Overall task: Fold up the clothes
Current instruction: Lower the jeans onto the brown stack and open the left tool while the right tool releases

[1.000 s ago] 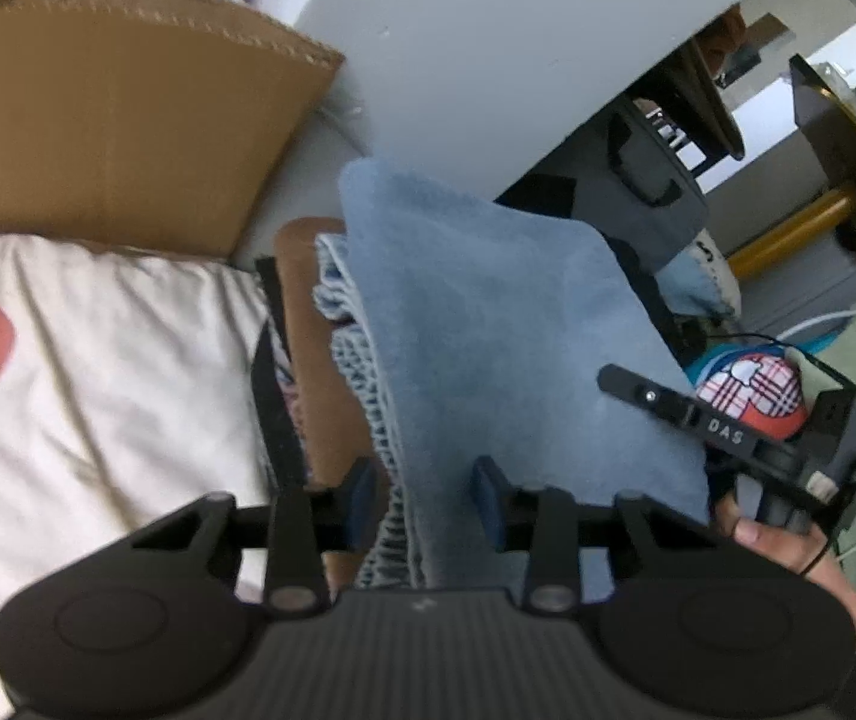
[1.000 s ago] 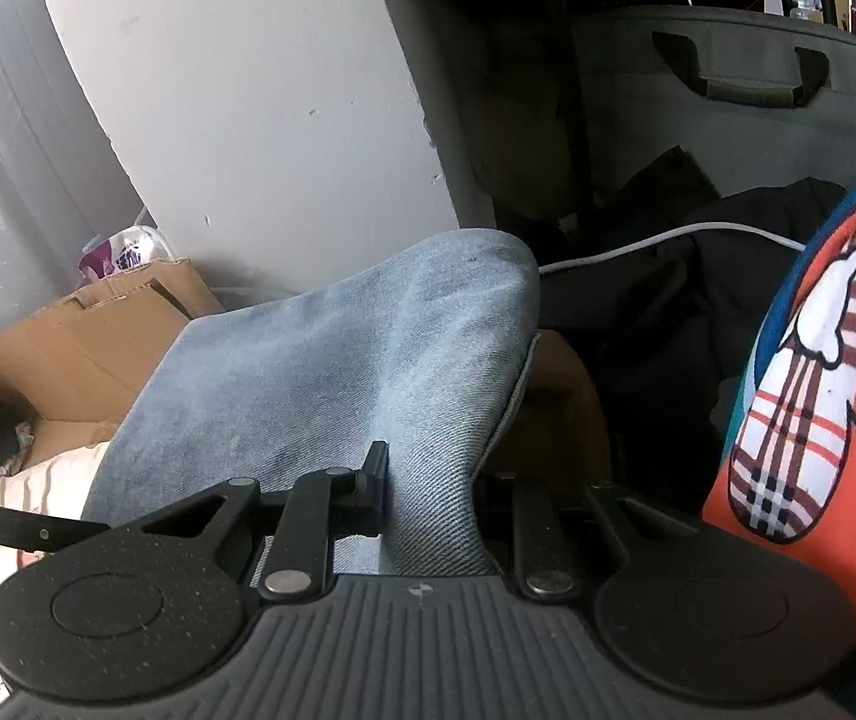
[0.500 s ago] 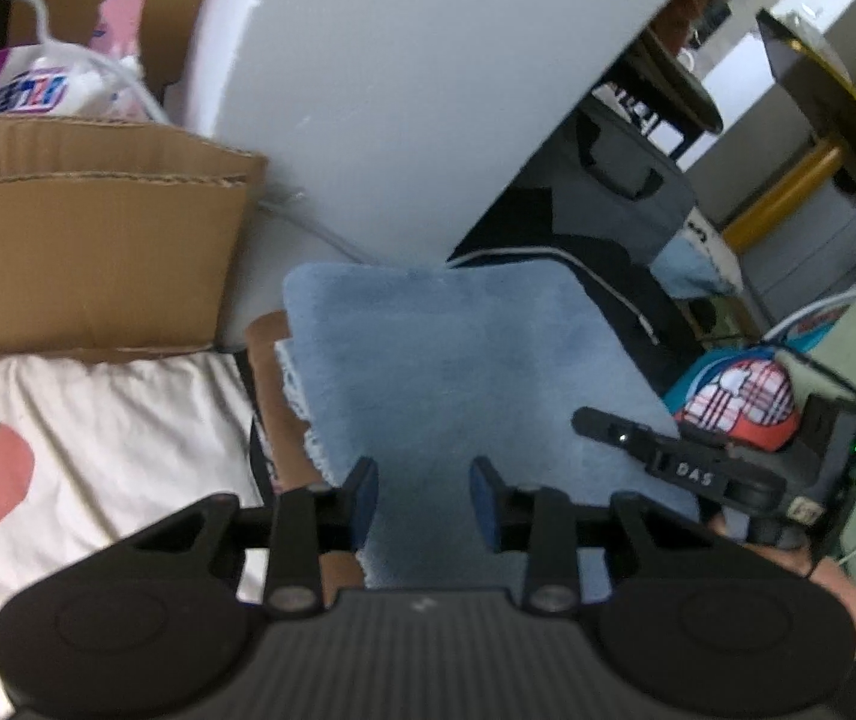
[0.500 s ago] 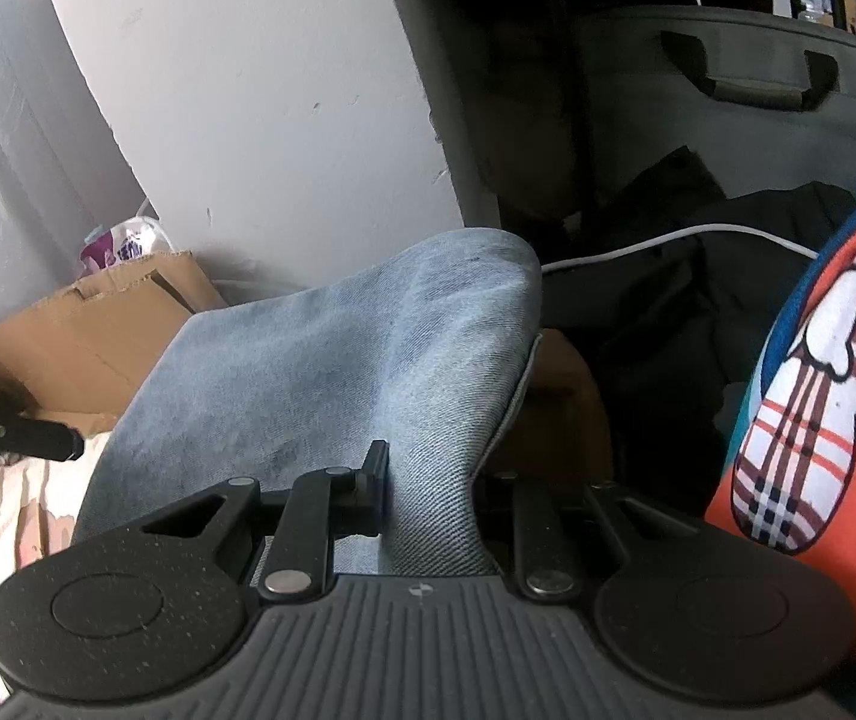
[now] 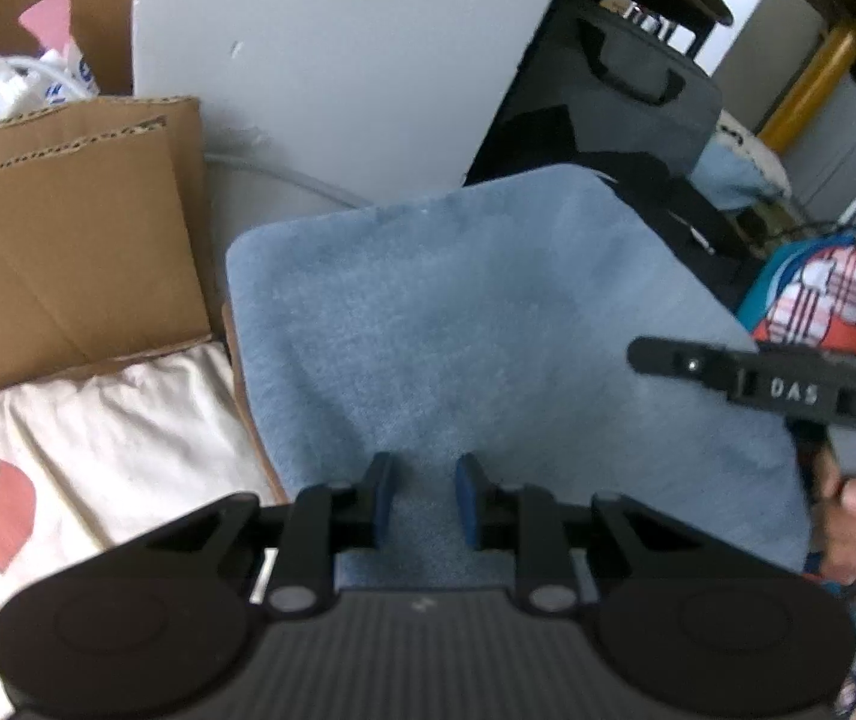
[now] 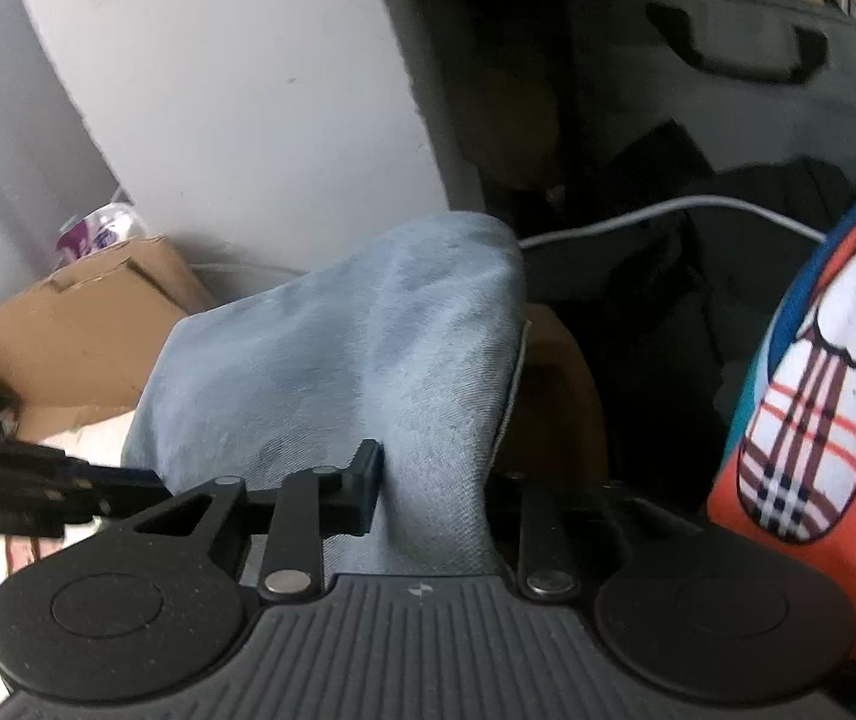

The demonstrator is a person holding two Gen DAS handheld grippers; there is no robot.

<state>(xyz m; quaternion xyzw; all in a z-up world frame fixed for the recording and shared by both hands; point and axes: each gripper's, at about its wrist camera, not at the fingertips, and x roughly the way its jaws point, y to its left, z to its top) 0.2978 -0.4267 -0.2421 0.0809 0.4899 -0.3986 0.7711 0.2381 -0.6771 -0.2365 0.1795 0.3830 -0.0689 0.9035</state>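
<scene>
We see our left gripper point(image 5: 419, 501) with its blue pads apart, poised over the near edge of the folded blue denim garment point(image 5: 487, 348); whether the pads touch the cloth we cannot tell. The garment lies flat at the centre of the left view, a brown surface point(image 5: 234, 348) peeking out at its 9 o'clock edge, mostly hidden. Our right gripper point(image 6: 430, 480) is clamped on a raised fold of the denim; its right finger is buried behind the cloth. At 3 o'clock a hand point(image 5: 847, 510) is cut off by the frame. Cardboard point(image 5: 68, 228) sits at 10 o'clock.
</scene>
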